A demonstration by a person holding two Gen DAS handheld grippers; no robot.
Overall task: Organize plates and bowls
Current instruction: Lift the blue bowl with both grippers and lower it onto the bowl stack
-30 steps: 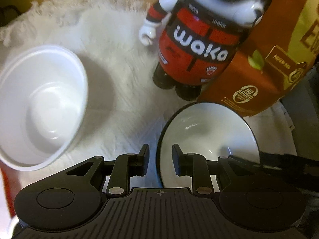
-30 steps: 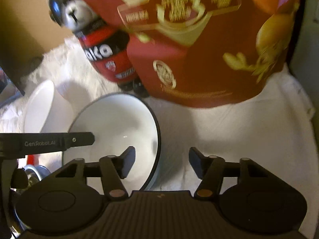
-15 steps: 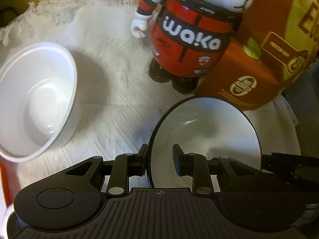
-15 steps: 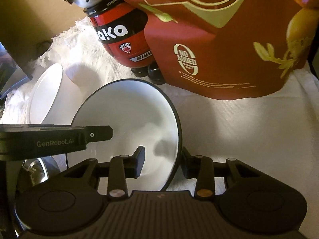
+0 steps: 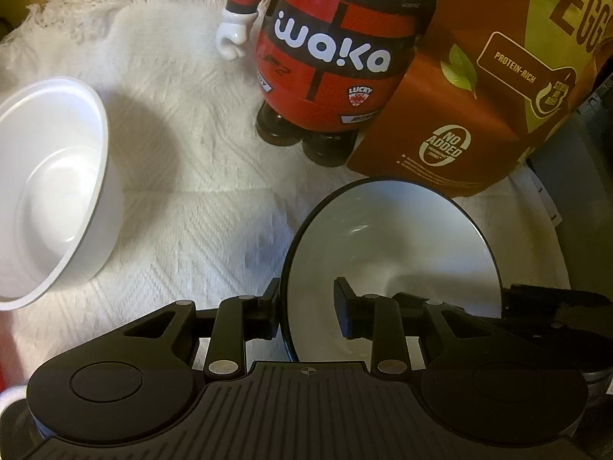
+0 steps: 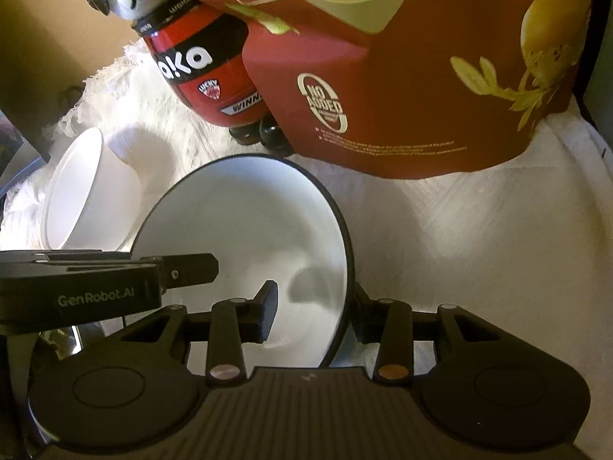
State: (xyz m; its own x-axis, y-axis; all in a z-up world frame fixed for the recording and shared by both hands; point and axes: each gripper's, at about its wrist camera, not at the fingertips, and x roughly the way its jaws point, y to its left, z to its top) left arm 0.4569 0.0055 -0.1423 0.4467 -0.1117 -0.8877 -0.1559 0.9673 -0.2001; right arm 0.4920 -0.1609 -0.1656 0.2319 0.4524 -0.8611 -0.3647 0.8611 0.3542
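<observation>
Since a second ago the right hand-held gripper (image 6: 312, 314) has drawn its fingers in from a wide gap onto the right rim of the black-rimmed white bowl (image 6: 245, 237), one finger inside, the other outside. The left hand-held gripper (image 5: 306, 312) now straddles the bowl's left rim (image 5: 285, 268), which earlier sat just right of its fingers; the outer finger touches the wall, while the inner finger (image 5: 345, 310) stands a little apart from it, so I cannot tell whether it is clamped. The bowl sits between the two tools, tilted on the white textured cloth (image 5: 184, 230) that covers the surface.

To the left, well apart from the held bowl, a plain white bowl (image 5: 49, 184) leans on the cloth. Behind the held bowl stands a red and black Waka bear figure (image 5: 329, 65), and just beside it, a brown snack bag (image 5: 479, 107) printed "protein-rich" rises close over the bowl's far rim.
</observation>
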